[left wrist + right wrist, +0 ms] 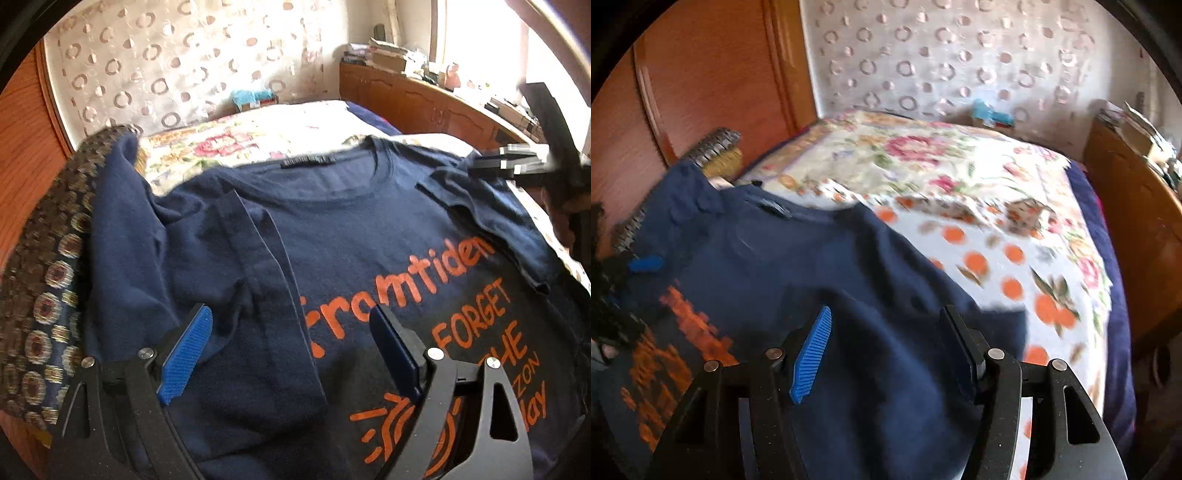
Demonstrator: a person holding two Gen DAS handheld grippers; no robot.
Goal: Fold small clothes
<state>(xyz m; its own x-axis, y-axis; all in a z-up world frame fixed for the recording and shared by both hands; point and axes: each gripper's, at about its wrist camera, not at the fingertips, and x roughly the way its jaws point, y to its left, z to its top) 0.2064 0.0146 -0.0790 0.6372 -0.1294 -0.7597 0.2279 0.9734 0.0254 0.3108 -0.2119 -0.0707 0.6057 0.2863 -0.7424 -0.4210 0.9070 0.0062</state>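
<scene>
Navy T-shirt (332,236) — orange print, lies face-up on the bed (979,192), filling the lower centre of both frames; both sleeves folded inward. Left gripper (291,354): jaws spread wide over the shirt, grasping nothing. Right gripper (886,354): jaws parted, released above the shirt's edge. Patterned cushion (40,295) at left frame edge, touching the shirt. Floral bedspread (960,166) beyond. Wooden cabinet (424,99) upper right — cluttered top.

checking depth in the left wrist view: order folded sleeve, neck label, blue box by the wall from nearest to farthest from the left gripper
From the left gripper:
1. Folded sleeve, just ahead, left of the print.
2. Neck label, at the collar, farther up.
3. Blue box, beyond the bed by the wall.
</scene>
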